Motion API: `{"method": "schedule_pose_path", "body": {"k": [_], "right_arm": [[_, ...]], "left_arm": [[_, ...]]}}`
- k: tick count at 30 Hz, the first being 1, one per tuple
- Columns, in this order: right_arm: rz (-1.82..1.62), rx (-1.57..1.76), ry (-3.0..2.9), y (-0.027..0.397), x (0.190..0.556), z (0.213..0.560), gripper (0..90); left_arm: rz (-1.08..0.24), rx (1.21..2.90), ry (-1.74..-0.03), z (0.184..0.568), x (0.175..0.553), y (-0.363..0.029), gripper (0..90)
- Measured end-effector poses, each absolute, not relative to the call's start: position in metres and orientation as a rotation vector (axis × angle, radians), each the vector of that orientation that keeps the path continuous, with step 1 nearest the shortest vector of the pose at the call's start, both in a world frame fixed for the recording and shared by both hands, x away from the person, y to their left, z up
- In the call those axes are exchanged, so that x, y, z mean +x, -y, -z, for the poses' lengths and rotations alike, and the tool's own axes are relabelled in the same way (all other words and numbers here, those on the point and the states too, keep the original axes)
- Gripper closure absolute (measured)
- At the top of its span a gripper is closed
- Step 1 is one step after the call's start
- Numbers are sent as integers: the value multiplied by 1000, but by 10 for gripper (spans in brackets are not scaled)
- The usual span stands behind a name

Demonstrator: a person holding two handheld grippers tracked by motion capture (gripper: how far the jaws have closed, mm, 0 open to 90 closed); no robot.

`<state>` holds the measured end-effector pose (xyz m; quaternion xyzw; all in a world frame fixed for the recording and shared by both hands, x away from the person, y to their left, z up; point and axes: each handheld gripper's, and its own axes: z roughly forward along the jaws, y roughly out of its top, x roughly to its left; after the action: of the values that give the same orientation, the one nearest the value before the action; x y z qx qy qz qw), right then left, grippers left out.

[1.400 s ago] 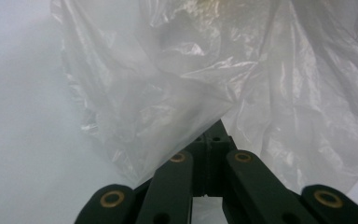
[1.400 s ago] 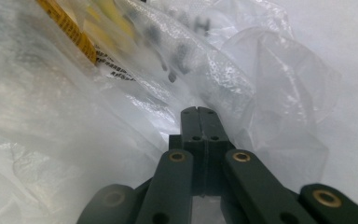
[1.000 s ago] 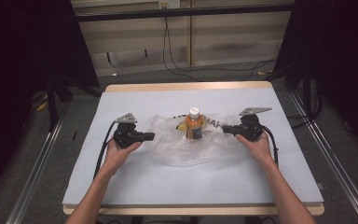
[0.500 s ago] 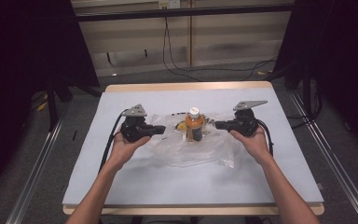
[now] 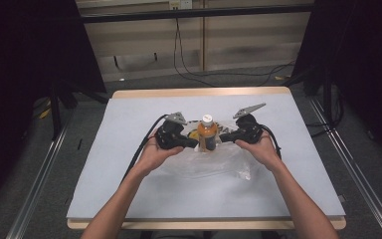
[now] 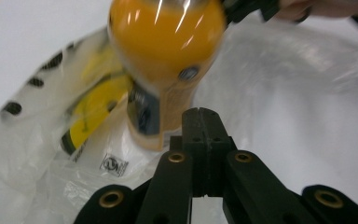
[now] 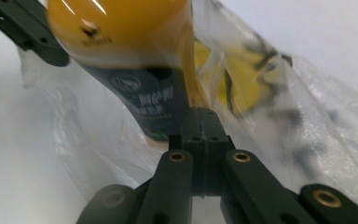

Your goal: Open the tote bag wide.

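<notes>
A bottle of orange drink (image 5: 207, 134) with a white cap stands upright on a crumpled clear plastic bag (image 5: 214, 167) at the table's middle. My left gripper (image 5: 195, 143) is shut and empty, its tip close against the bottle's left side. My right gripper (image 5: 222, 139) is also shut and empty, its tip at the bottle's right side. I cannot tell whether either tip touches it. In the left gripper view the closed jaws (image 6: 204, 113) point at the bottle's (image 6: 168, 46) lower label. The right gripper view has its closed jaws (image 7: 204, 112) before the dark label of the bottle (image 7: 121, 37).
Something yellow lies inside the bag (image 6: 284, 70) behind the bottle, seen as a yellow patch (image 6: 95, 100) and a yellow patch (image 7: 242, 79). The pale mat (image 5: 129, 114) covers the wooden table. Cables trail from both grippers. Dark frames and rails flank the table.
Both grippers have moved inward from the bag's sides toward the bottle, the left one farther. Their jaws stayed shut. The bottle has stayed upright in place.
</notes>
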<state>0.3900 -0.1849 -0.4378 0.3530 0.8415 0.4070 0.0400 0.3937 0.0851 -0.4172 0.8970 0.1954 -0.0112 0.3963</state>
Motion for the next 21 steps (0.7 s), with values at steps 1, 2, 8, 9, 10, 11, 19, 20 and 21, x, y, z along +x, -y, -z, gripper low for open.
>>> {"method": "schedule_pose_path", "body": {"k": [1, 2, 8, 9, 10, 11, 19, 20, 21], "right_arm": [[-1205, 1078, -2629, 183, 394, 441, 900], [-1184, 1077, -2647, 181, 396, 442, 900], [-1093, 1063, -2770, 172, 409, 452, 900], [-1027, 1059, -2819, 169, 415, 456, 900], [-1027, 1059, -2819, 169, 415, 456, 900], [-992, 1089, -2844, 166, 420, 460, 900], [-960, 1199, -2858, 162, 452, 471, 900], [-955, 1209, -2851, 162, 456, 471, 900], [-953, 1226, -2848, 162, 460, 471, 900]], "left_arm": [[27, 2303, -487, 421, 396, -82, 900], [18, 2369, -490, 429, 401, -76, 900], [41, 2460, -490, 449, 402, -63, 900], [42, 2492, -481, 450, 402, -63, 900], [46, 2500, -486, 452, 402, -63, 900], [69, 2501, -474, 456, 400, -62, 900], [97, 2550, -366, 463, 378, -56, 900], [97, 2552, -351, 463, 374, -56, 900], [97, 2552, -351, 463, 374, -56, 900]]}}
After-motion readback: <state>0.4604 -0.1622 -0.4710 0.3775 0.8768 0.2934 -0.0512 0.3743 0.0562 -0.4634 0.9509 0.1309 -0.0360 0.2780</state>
